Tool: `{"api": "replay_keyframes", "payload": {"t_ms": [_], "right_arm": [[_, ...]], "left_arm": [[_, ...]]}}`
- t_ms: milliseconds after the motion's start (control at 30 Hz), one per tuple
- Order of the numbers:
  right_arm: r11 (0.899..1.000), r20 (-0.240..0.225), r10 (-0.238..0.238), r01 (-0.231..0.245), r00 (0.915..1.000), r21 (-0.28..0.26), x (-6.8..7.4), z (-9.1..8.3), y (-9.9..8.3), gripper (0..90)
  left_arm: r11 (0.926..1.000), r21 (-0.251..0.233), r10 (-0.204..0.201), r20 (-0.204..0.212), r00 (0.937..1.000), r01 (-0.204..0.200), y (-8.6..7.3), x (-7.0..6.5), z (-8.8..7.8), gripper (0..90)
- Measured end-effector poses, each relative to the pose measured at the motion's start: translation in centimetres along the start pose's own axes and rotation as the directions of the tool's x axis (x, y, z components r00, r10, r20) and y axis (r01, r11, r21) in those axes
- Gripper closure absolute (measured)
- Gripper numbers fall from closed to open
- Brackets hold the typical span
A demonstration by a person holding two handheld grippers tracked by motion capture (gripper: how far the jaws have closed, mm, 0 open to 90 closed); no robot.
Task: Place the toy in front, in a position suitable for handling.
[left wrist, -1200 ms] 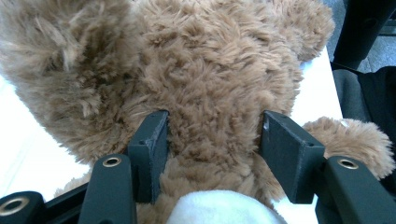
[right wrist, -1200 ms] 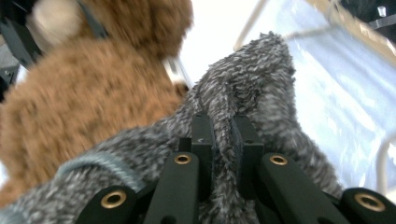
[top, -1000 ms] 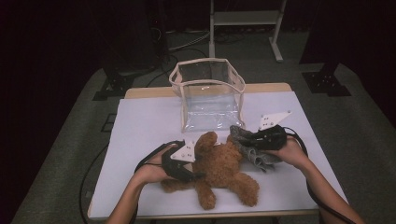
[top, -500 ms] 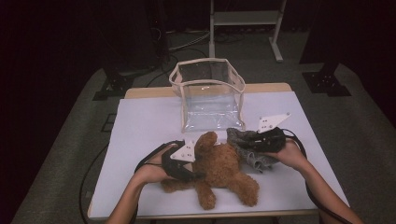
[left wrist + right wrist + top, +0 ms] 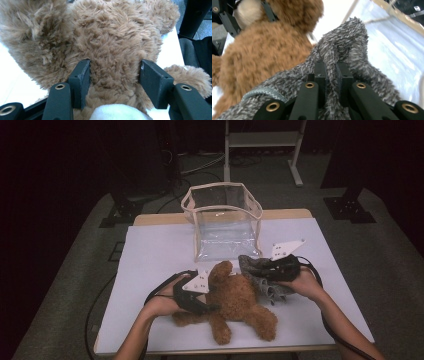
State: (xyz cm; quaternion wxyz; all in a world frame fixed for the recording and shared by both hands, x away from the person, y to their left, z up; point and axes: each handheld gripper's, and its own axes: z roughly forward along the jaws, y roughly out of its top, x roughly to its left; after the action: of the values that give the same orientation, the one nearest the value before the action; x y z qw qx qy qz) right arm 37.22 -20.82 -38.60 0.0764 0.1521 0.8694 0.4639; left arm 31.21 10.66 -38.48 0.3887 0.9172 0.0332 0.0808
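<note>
A brown teddy bear (image 5: pixel 235 302) lies on the white table top (image 5: pixel 155 255), its fur filling the left gripper view (image 5: pixel 112 42). My left gripper (image 5: pixel 206 306) is shut on the bear's body, one black jaw pressed into the fur on each side (image 5: pixel 113 75). A grey fuzzy cloth (image 5: pixel 257 270) lies beside the bear's right side. My right gripper (image 5: pixel 260 270) is shut on a fold of that cloth (image 5: pixel 352 42), which bunches up between the jaws (image 5: pixel 331 75). The bear (image 5: pixel 262 52) sits to the left in the right gripper view.
A clear plastic bag with a beige rim (image 5: pixel 222 215) stands open at the back middle of the table, just beyond the cloth. A white metal rack (image 5: pixel 262 140) and dark stands are on the floor behind. Bare table lies to the left and right.
The right gripper with the grey cloth has shifted slightly toward the bear and the plastic bag. The left gripper and the bear have stayed put.
</note>
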Motion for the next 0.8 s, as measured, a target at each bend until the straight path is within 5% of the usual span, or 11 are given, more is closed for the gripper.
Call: {"api": "replay_keyframes", "payload": {"t_ms": [167,433,800], "right_arm": [[0.999,-0.015,0.002,-0.003,0.9999,-0.038,0.8,-1.2,-0.2,81.1],[0.99,-0.091,-0.137,0.132,0.9864,-0.053,4.2,0.9,2.9,81.0],[0.998,-0.081,-0.024,0.019,0.9964,-0.057,2.8,0.2,-0.7,81.0]], "left_arm": [[1.0,0.002,-0.001,0.002,1.0,0.001,0.1,0.1,0.1,42.8],[1.0,-0.004,-0.001,0.003,1.0,0.001,0.0,0.1,-0.1,42.8],[0.9977,-0.065,-0.024,-0.07,0.9973,0.019,-0.5,0.6,-4.3,39.5]]}}
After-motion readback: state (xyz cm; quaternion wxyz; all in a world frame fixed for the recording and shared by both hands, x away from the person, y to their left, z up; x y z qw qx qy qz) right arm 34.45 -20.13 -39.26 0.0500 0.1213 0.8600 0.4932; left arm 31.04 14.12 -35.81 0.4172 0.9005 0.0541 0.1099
